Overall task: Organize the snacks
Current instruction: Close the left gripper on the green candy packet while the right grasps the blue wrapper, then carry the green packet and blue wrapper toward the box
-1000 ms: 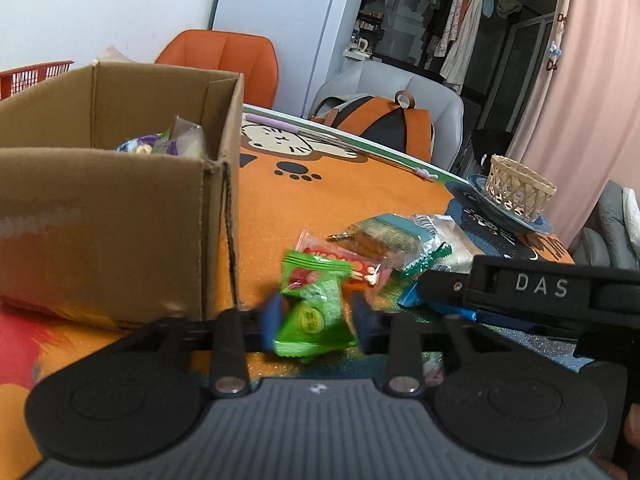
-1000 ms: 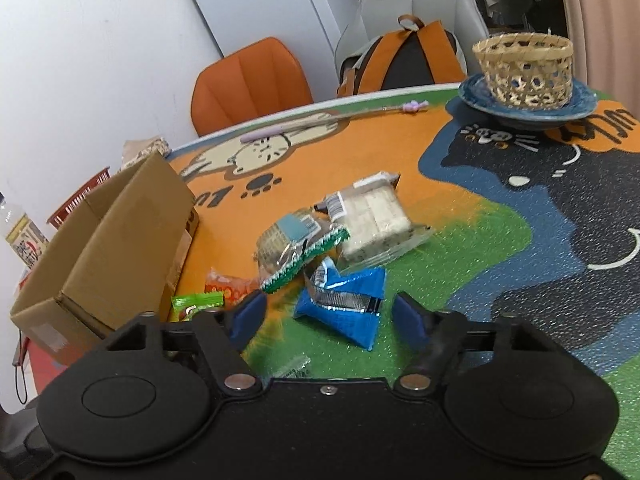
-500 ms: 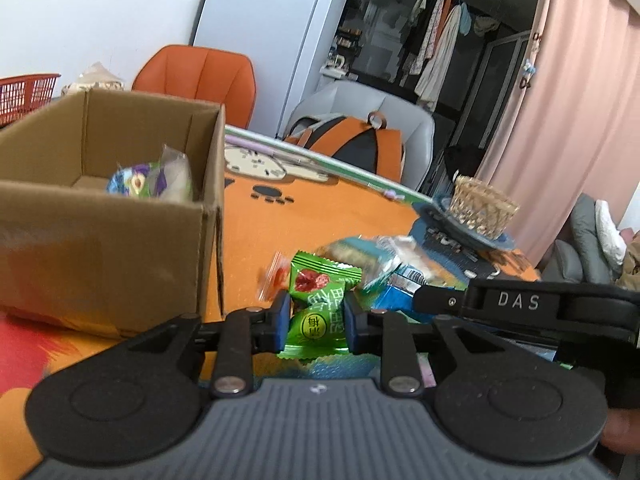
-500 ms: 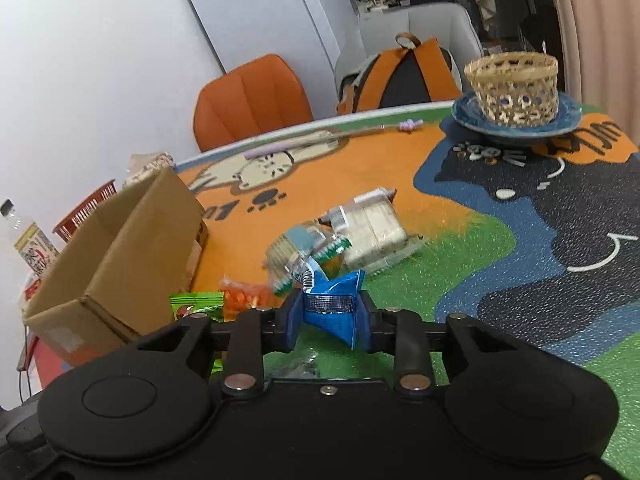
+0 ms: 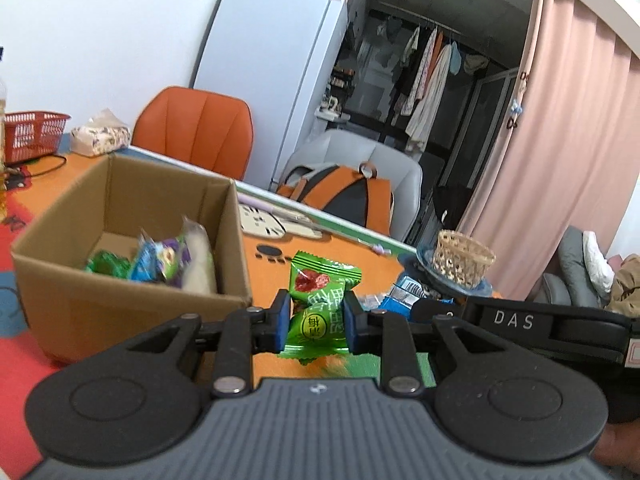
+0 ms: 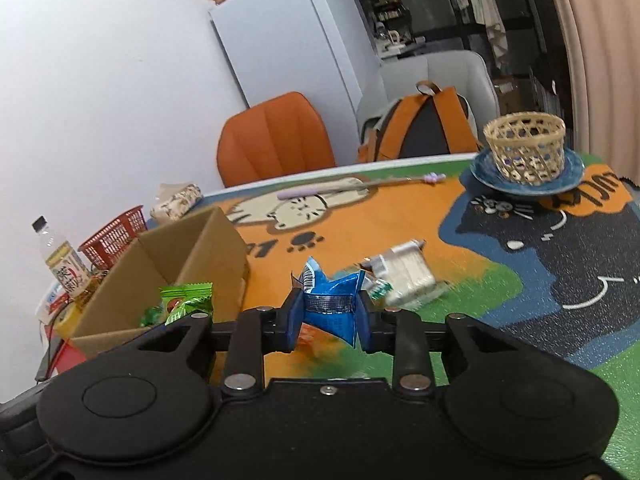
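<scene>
My left gripper (image 5: 314, 324) is shut on a green snack packet (image 5: 320, 300) and holds it off the table, just right of the open cardboard box (image 5: 128, 304). Several snack packets (image 5: 160, 260) lie inside the box. In the right wrist view my right gripper (image 6: 329, 320) is shut on a blue snack packet (image 6: 332, 304), raised above the mat. The green packet (image 6: 185, 300) shows there too, in front of the cardboard box (image 6: 200, 248). A clear pack of white wafers (image 6: 404, 276) lies on the mat beyond the blue packet.
A woven basket (image 6: 524, 148) on a blue plate (image 6: 560, 184) stands at the table's far right. Far left are a red basket (image 6: 114, 234), a bottle (image 6: 60, 256) and a tissue pack (image 6: 176, 202). Chairs and an orange backpack (image 6: 424, 124) stand behind the table.
Both grippers closed on their packets, the right from wide open, and both lifted them off the table. The box's inside has come into the left wrist view.
</scene>
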Tool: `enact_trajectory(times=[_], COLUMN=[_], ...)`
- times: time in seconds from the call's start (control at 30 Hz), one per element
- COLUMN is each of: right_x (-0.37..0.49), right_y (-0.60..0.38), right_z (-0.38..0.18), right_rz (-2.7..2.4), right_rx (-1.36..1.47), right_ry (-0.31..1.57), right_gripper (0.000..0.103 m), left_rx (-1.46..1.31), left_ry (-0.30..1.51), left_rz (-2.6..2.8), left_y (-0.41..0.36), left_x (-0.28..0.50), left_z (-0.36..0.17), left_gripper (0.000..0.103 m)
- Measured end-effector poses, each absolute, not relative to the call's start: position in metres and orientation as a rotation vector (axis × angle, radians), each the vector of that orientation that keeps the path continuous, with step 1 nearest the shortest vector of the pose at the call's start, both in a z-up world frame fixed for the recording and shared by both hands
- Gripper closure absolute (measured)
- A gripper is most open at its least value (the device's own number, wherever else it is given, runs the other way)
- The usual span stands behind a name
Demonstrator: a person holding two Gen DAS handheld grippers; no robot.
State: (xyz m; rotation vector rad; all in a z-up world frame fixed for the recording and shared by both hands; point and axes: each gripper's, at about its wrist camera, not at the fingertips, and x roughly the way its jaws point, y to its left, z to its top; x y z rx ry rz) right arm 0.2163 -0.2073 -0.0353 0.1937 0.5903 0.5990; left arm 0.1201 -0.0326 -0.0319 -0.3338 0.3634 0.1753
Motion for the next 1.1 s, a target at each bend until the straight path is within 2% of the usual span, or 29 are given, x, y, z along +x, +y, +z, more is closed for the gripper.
enact_trajectory(times=[0.6, 1.1], right_x=[0.194, 0.195], right_y=[-0.159, -0.124], right_z=[-0.006, -0.001], right_rz=[0.69, 0.731], right_rx=[0.17, 0.154], right_ry=[0.522, 0.521], right_gripper=[0.074, 0.074], left_rx=[-0.353, -0.391], left_ry=[0.279, 0.281], left_rz=[0.247, 0.309], left_y=[0.012, 0.055], left_x=[0.088, 0.087], left_z=[-0.003, -0.006], left_gripper=[0.077, 0.077])
